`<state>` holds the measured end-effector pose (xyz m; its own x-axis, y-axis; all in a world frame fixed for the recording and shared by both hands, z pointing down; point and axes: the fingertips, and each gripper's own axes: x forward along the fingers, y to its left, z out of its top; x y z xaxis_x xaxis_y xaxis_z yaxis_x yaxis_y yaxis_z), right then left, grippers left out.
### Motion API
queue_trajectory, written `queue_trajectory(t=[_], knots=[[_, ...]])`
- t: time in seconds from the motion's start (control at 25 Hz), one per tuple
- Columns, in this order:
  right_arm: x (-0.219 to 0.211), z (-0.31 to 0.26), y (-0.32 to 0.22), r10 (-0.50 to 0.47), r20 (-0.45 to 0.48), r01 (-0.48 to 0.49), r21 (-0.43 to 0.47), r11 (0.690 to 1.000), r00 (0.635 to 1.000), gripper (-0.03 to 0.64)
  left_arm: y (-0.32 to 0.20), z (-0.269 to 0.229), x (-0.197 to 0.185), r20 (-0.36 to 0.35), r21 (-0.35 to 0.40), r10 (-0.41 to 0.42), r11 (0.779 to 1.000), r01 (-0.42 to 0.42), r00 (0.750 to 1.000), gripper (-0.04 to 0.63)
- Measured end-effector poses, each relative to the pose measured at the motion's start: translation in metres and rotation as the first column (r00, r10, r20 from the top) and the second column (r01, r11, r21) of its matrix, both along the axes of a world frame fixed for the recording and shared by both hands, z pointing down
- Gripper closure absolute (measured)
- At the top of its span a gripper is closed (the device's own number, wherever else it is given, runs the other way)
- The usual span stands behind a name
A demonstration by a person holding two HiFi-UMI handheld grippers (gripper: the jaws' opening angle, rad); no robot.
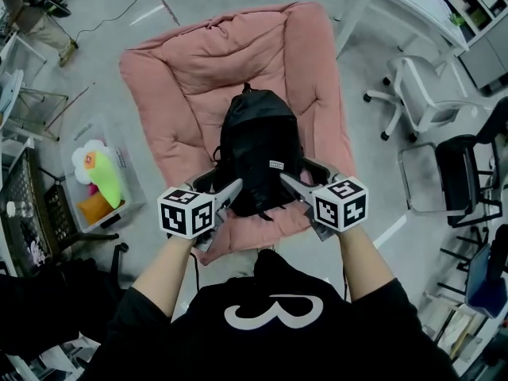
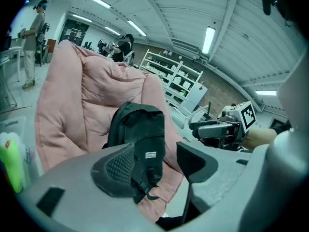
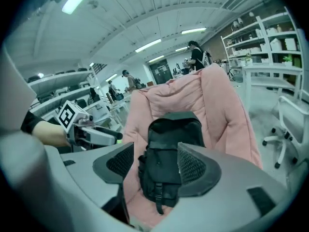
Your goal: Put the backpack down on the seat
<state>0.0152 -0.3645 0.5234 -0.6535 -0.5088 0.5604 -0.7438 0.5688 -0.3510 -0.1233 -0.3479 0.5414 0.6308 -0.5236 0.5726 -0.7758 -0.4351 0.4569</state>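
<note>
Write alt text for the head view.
A black backpack sits upright on a pink cushioned seat. The left hand-held gripper and right hand-held gripper flank its base, jaws open, holding nothing.

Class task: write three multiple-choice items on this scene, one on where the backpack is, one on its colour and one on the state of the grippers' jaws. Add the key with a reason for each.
1. Where is the backpack? A on the floor; B on the pink seat; C on a desk.
2. What colour is it? A black; B red; C green.
3. How do the jaws of the left gripper and right gripper stand? A shut on a strap; B apart, gripping nothing; C shut and empty.
Key: 1 B, it rests on the seat's cushion; 2 A, it is black all over; 3 B, each gripper view shows the jaws wide apart.
</note>
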Motion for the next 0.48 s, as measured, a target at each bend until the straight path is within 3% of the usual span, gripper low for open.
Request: queue_trajectory(t=[0.12,0.24,0.4,0.48], knots=[[-0.012,-0.032,0.034,-0.051,0.095,0.05,0.02,0.999,0.994,0.338,0.025,-0.033,0.013,-0.053,0.052,0.073,0.996,-0.07,0.996,0.333],[-0.02,-0.058,0.069,-0.07,0.152,0.063,0.051,0.997,0.986,0.46,0.054,-0.064,0.021,-0.121,0.088,0.11,0.991,-0.099,0.987,0.354],[-0.025,-0.091,0.104,0.002,0.226,-0.022,0.088,0.996,0.974,0.594,0.099,-0.096,0.017,-0.195,0.093,0.111,0.991,-0.095,0.974,0.43],[-0.029,-0.106,0.119,0.023,0.255,-0.052,0.105,0.993,0.967,0.61,0.118,-0.112,0.011,-0.224,0.104,0.106,0.991,-0.084,0.969,0.522]])
